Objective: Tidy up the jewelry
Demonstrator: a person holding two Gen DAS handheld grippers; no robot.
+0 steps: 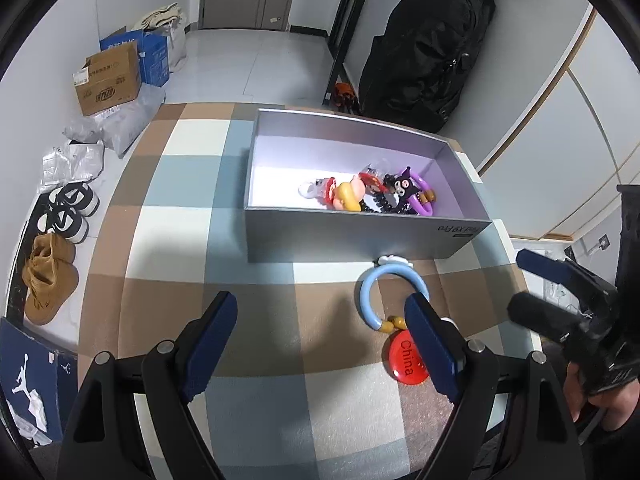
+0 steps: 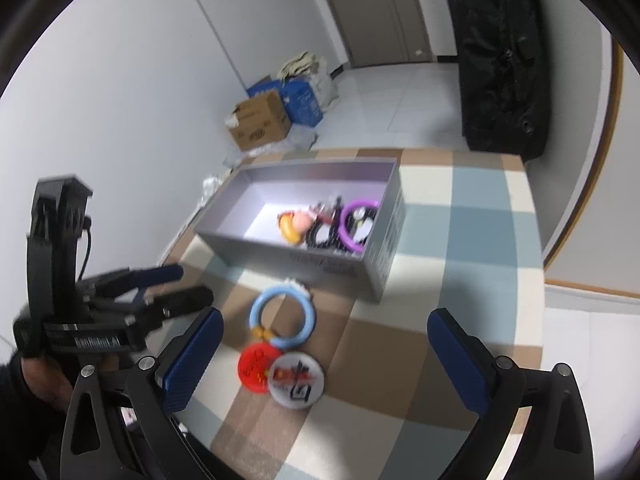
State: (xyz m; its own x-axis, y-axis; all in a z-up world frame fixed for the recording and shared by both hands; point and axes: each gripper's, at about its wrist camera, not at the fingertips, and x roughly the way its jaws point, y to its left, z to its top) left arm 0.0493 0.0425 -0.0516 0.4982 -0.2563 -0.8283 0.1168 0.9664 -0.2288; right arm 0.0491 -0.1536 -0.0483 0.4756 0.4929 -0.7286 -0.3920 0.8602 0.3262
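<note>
Left gripper [image 1: 320,332] jaws wide, nothing btwn them, over checked table [image 1: 180,240]. Right gripper [image 2: 324,352] jaws also wide & empty. Blue ring [image 1: 390,292] w/ red badge [image 1: 406,360] and white badge [image 2: 296,380] lie on table just in front of grey box [image 1: 360,236]; purple ring [image 1: 420,194] & figurines inside box
</note>
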